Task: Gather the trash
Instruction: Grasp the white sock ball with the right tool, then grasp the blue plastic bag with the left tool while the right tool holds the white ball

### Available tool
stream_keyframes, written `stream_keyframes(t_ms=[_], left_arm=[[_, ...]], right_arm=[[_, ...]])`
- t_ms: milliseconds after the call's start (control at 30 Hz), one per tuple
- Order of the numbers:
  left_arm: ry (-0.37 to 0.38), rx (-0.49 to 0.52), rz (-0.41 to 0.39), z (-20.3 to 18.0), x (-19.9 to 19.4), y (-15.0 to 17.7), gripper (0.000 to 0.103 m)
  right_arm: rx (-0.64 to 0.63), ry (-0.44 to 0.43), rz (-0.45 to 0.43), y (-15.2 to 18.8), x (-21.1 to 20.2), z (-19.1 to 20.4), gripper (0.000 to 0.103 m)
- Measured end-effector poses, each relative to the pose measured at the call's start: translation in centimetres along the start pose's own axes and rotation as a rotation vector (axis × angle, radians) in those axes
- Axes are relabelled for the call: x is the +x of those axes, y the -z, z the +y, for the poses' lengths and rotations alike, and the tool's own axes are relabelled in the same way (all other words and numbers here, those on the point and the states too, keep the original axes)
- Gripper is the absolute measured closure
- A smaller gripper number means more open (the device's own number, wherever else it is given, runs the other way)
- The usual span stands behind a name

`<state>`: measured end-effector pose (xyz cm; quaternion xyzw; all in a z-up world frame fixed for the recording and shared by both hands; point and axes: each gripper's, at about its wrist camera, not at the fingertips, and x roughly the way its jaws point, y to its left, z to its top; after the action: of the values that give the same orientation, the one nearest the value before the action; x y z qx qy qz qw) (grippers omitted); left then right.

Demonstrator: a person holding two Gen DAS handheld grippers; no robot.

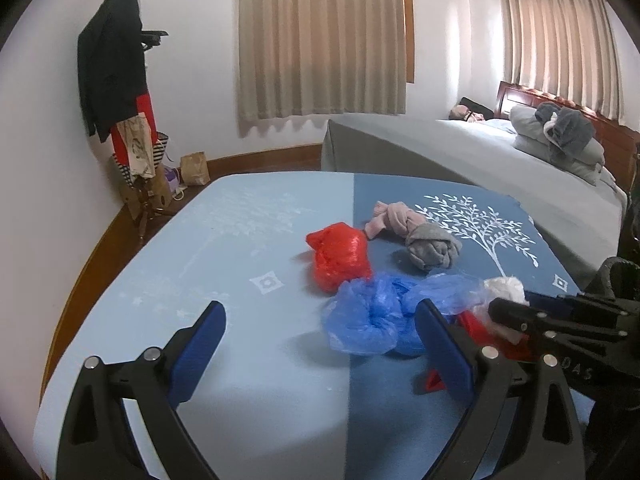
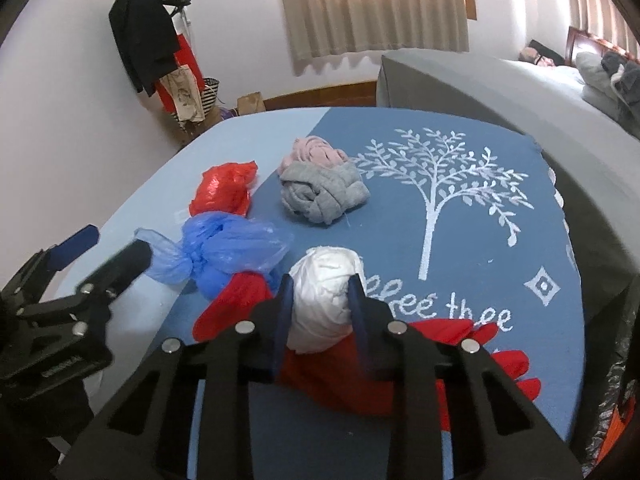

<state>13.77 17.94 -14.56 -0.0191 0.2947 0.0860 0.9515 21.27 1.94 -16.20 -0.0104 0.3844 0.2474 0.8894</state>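
My right gripper [image 2: 320,300] is shut on a crumpled white plastic bag [image 2: 324,292]; both blue pads press its sides. It rests on a red cloth [image 2: 480,340] on the blue tablecloth [image 2: 460,360]. Just left lies a knotted blue plastic bag [image 2: 228,248], and beyond it a red plastic bag [image 2: 224,192]. My left gripper [image 1: 320,320] is open and holds nothing, low over the table, with the blue bag [image 1: 372,316] just ahead between its fingertips. Behind that bag sits the red bag [image 1: 340,256]. The white bag [image 1: 504,288] shows at right in the right gripper [image 1: 508,312].
A pink cloth knot [image 2: 316,152] and a grey cloth knot [image 2: 320,192] lie mid-table near the white tree print. A grey-covered bed [image 1: 460,160] runs along the right. A coat stand [image 1: 120,80] and paper bags stand at the far left wall. Dark crinkled plastic [image 2: 616,400] hangs at the table's right edge.
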Motion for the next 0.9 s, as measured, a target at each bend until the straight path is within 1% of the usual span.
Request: stream_keyframes(t_ms=[233,567,667,733,800,833,900], left_arm=[[0.033,0.003,0.014,-1.2,1.0,-0.4,0.01],[0.091,0.018,0.082,-3.1,3.7,-0.9,0.013],[0.092,0.036,0.111,-3.7,4.4,-1.0,0.014],[0.106,0.045,0.135,-3.9,4.9,-1.0,0.019],[0.131,0.056,0.157,-4.1,5.3,-0.9,0.035],[0.148,0.059,0.162,-4.2,5.3,-0.9,0.038],[0.169,0.069,0.161,-4.4,5.3,-0.9,0.05]], right_arm=[[0.023,0.019,-0.046,-0.8,-1.6,-1.4,0.076],[0.027,0.047,-0.045,-0.5,-1.8,-2.6,0.076],[0.028,0.049,-0.046,-0.4,-1.9,-2.8,0.076],[0.029,0.051,-0.046,-0.4,-2.0,-2.9,0.076],[0.031,0.052,-0.045,-0.3,-2.0,-3.0,0.076],[0.033,0.052,-0.044,-0.3,-2.0,-3.1,0.076],[0.037,0.052,-0.042,-0.2,-2.1,-3.2,0.076]])
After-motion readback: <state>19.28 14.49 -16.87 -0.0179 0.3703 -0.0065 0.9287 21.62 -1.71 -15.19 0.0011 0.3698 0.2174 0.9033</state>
